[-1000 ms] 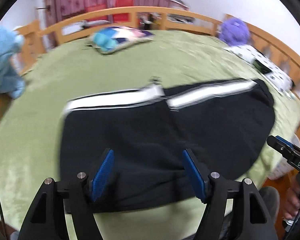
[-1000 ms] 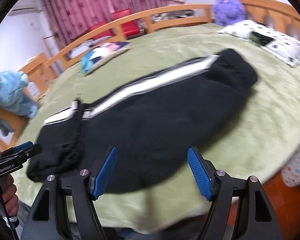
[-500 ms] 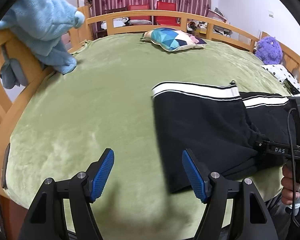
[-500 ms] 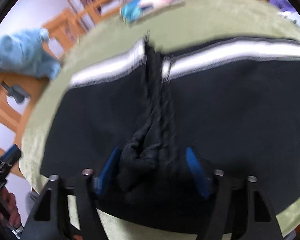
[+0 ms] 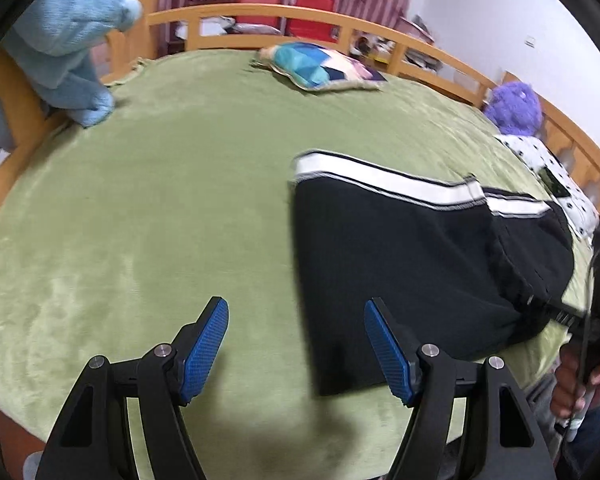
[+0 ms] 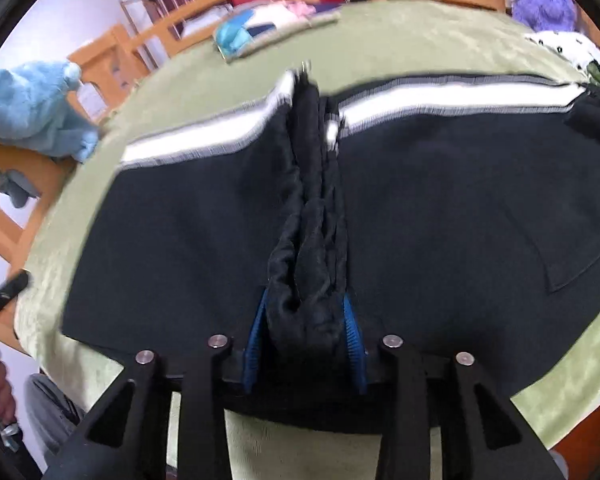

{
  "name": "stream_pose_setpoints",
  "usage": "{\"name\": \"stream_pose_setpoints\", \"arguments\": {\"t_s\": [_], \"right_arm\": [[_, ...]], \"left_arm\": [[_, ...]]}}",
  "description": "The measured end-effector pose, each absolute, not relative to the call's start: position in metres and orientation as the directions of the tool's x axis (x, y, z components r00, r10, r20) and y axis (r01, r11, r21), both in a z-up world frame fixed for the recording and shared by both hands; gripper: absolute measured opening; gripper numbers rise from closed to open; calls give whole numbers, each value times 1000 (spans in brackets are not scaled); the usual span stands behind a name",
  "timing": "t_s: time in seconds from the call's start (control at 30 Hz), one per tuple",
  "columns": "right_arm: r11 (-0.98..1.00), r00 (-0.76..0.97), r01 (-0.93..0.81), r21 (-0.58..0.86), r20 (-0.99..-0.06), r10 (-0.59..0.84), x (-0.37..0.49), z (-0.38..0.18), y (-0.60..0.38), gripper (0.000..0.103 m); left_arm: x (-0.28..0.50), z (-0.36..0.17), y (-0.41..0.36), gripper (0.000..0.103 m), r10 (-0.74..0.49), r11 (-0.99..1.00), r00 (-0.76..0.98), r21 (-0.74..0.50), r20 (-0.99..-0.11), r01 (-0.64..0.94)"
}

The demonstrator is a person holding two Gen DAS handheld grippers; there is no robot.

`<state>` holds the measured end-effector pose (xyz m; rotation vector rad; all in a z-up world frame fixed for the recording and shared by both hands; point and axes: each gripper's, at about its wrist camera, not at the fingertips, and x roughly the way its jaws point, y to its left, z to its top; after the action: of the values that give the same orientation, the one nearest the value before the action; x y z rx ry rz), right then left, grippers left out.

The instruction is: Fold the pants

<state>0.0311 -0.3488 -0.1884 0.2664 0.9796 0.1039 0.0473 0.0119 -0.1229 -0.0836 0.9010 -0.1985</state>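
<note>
Fold under way, not finished.
My right gripper (image 6: 305,334) is clamped on a bunched ridge of the black track pants (image 5: 400,256), which lie along the near edge of the bed (image 5: 140,220) (white side stripe facing the far rail); my left gripper (image 5: 296,344) hangs wide and empty beside them, so I judge further folds remain.

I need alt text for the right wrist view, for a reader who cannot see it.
The right claw is shut on a bunched ridge of black pants with a white side stripe, spread on a green bed cover. A colourful pillow, a blue plush toy and a purple one lie beyond.
</note>
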Motion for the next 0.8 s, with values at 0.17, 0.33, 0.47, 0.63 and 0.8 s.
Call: {"name": "stream_pose_setpoints", "arguments": {"t_s": [0.17, 0.33, 0.47, 0.63, 0.8], "right_arm": [[952, 674, 40, 305, -711, 199, 43, -156, -370, 65], [965, 648, -53, 258, -726, 230, 81, -163, -365, 65], [963, 548, -44, 264, -800, 244, 117, -198, -369, 31], [954, 565, -18, 300, -784, 258, 120, -207, -380, 27], [982, 611, -16, 186, -776, 156, 101, -199, -373, 62]], "left_arm": [[64, -132, -8, 69, -250, 968, 573, -194, -780, 158], [72, -166, -24, 68, -244, 969, 512, -186, -824, 163], [70, -189, -29, 69, -252, 967, 476, -196, -843, 165], [79, -188, -29, 68, -297, 955, 436, -253, -850, 156], [78, -186, -33, 69, -257, 964, 452, -196, -854, 177]]}}
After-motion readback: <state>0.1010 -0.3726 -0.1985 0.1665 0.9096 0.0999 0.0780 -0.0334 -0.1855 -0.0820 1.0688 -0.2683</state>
